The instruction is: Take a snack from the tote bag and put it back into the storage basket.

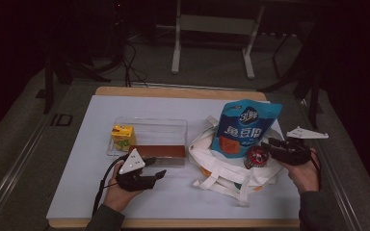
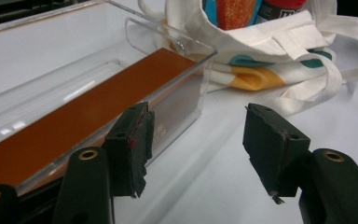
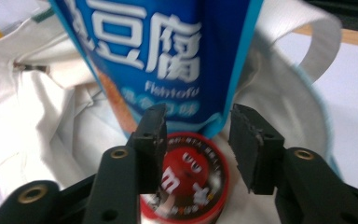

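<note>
White canvas tote (image 1: 221, 161) is holding a blue snack pouch (image 1: 243, 126) and a red candy tin (image 1: 256, 157) at its mouth.
Right gripper (image 3: 196, 140), jaws apart and empty, is hovering just over the tin; the left gripper (image 1: 147, 179), also open, is lying farther off.

There was one tote (image 1: 221, 166), one blue pouch (image 1: 243, 127), one red tin (image 1: 256, 157), one clear tray (image 1: 149, 126), one brown slab (image 1: 156, 152), possibly chocolate, and one yellow carton (image 1: 123, 136).
</note>
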Demonstrator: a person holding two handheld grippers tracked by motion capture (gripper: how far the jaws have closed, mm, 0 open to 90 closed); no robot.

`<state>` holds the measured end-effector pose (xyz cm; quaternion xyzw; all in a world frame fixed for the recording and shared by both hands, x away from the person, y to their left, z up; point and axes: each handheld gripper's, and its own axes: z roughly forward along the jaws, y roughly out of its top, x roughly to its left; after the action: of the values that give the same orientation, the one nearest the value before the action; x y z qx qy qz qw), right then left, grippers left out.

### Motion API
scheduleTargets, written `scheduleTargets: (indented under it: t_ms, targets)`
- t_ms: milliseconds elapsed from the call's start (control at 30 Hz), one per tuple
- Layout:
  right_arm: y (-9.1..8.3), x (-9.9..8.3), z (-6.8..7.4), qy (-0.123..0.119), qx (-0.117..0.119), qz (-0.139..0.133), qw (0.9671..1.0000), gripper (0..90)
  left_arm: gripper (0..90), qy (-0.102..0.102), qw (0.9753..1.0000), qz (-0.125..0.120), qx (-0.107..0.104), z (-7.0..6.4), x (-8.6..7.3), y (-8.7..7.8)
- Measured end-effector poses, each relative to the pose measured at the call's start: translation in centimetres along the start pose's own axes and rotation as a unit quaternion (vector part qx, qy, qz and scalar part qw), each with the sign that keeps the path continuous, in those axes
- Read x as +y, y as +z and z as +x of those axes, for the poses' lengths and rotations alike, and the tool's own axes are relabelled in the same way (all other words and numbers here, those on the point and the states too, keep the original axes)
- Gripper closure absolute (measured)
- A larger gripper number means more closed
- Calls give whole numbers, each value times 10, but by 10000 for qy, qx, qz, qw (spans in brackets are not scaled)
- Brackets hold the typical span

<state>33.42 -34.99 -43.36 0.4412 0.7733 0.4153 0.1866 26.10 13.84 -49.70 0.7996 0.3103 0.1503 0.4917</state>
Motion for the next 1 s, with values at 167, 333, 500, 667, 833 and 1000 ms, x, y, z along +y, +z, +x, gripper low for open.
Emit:
scheduleTargets:
  t_ms: [167, 333, 500, 667, 833, 1000]
  targets:
    - [3, 10, -8, 16, 114, -33, 9999, 498, 402, 65, 9999, 4, -83, -2, -7, 2]
    - [8, 18, -11, 17, 230, -82, 9997, 449, 403, 43, 9999, 20, -90, -2, -14, 7]
    - [14, 27, -10, -48, 273, -68, 9996, 420, 402, 89, 9999, 4, -138, -2, -17, 11]
    - [22, 35, -13, -112, 387, -29, 9992, 421, 401, 47, 9999, 87, -134, 1, -22, 16]
    - [32, 41, -13, -96, 744, -72, 9972, 454, 398, 49, 9997, 232, -81, 0, -25, 25]
    - [36, 40, -15, -55, 946, -143, 9954, 458, 395, 40, 9994, 320, -112, -1, -27, 30]
